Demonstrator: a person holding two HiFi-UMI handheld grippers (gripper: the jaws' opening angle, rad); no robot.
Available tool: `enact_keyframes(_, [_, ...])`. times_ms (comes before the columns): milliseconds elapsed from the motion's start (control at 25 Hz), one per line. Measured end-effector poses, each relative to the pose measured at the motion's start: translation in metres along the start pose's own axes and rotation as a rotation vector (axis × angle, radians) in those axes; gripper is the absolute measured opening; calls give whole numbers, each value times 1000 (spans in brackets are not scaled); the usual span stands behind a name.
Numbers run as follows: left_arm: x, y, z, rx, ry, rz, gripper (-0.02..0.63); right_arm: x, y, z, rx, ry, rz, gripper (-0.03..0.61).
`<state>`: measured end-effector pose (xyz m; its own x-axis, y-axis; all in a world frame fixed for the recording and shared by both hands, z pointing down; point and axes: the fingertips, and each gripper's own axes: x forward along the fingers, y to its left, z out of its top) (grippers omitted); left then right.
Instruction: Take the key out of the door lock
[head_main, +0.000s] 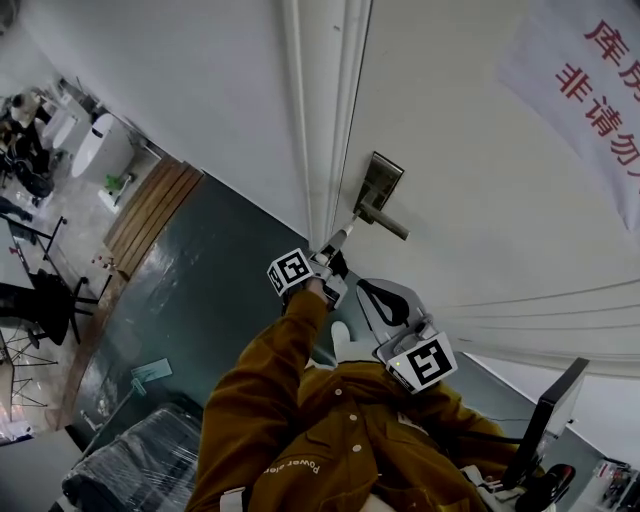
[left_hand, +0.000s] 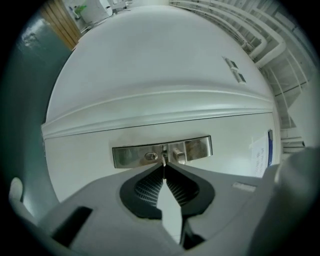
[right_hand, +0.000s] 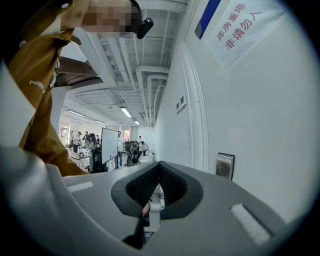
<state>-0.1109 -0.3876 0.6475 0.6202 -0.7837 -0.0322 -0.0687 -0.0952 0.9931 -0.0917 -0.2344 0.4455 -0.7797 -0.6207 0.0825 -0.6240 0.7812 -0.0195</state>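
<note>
A silver lock plate (head_main: 377, 186) with a lever handle (head_main: 386, 221) sits on the white door (head_main: 480, 200). My left gripper (head_main: 345, 232) reaches level toward it, just short of the plate. In the left gripper view this gripper (left_hand: 163, 165) is shut on a thin key (left_hand: 163, 160), whose tip sticks out in front of the lock plate (left_hand: 195, 148), a little right of the keyhole (left_hand: 151, 156). The key looks free of the keyhole. My right gripper (head_main: 385, 300) is held back near my chest; in its own view the right gripper (right_hand: 159, 166) is shut with nothing between its pads.
A white door frame (head_main: 320, 120) runs left of the lock. A paper sign (head_main: 600, 90) with red characters hangs on the door. A black wrapped bundle (head_main: 140, 460) lies on the dark floor at lower left. A monitor (head_main: 550, 420) stands at lower right.
</note>
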Motion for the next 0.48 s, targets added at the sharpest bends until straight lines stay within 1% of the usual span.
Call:
enact_keyframes(80, [-14,-12,3,57,-17,18,20,1,0,0,2,-5,6,6])
enact_keyframes(120, [-20,-20,4,100,-20,31,21,2,-1,-1,4,-9,8,6])
enact_keyframes(280, [-55,-62,3,309,-24,73,21,6,-2,-1,12,-13,24,6])
enact_keyframes(360, [-80,-90,3,427,-49,84,21,9,1,-1,-4,-7,32,6])
enact_keyframes(480, [-114,-134,-4,645,-81,104,21,13,4,0,-26,0,32,5])
